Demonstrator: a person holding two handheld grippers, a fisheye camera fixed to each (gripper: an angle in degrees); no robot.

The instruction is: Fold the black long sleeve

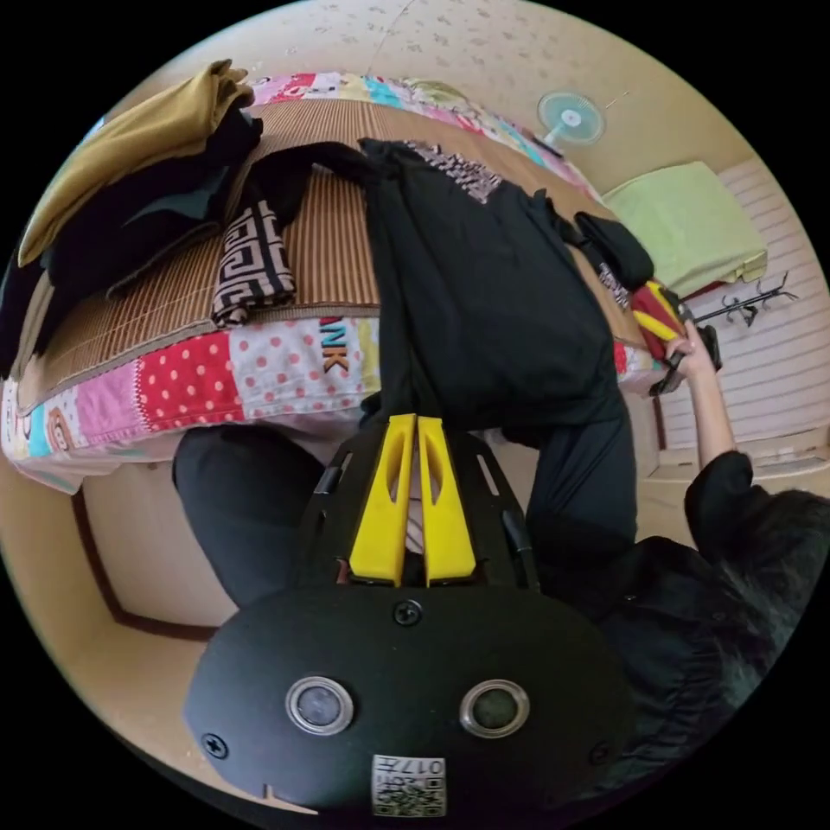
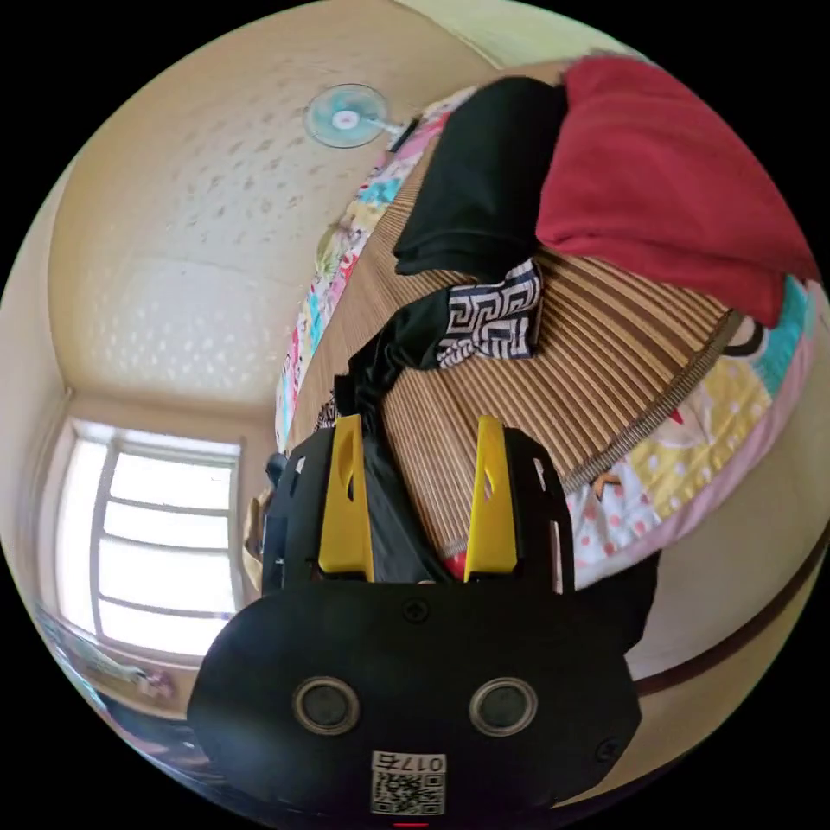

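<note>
The black long sleeve (image 1: 484, 285) lies spread on a striped mat (image 1: 333, 251) on the bed, its lower edge hanging over the near side. My left gripper (image 1: 416, 424) is shut on that hanging hem, its yellow jaws almost touching. One sleeve ends in a black-and-white patterned cuff (image 1: 252, 270) on the mat. A hand holds my right gripper (image 1: 661, 324) at the shirt's far side, by a bunched sleeve (image 1: 614, 246). In the right gripper view my right gripper (image 2: 419, 428) is open, with black cloth (image 2: 385, 510) lying between the jaws beside the left one. The patterned cuff (image 2: 493, 324) lies just beyond.
A stack of folded olive and black clothes (image 1: 138, 181) sits on the mat's left end. Folded black (image 2: 484, 190) and red (image 2: 666, 173) garments show in the right gripper view. The person's dark-trousered legs (image 1: 251, 510) stand against the patchwork bed edge (image 1: 190, 380). A fan (image 1: 571, 118) hangs on the wall.
</note>
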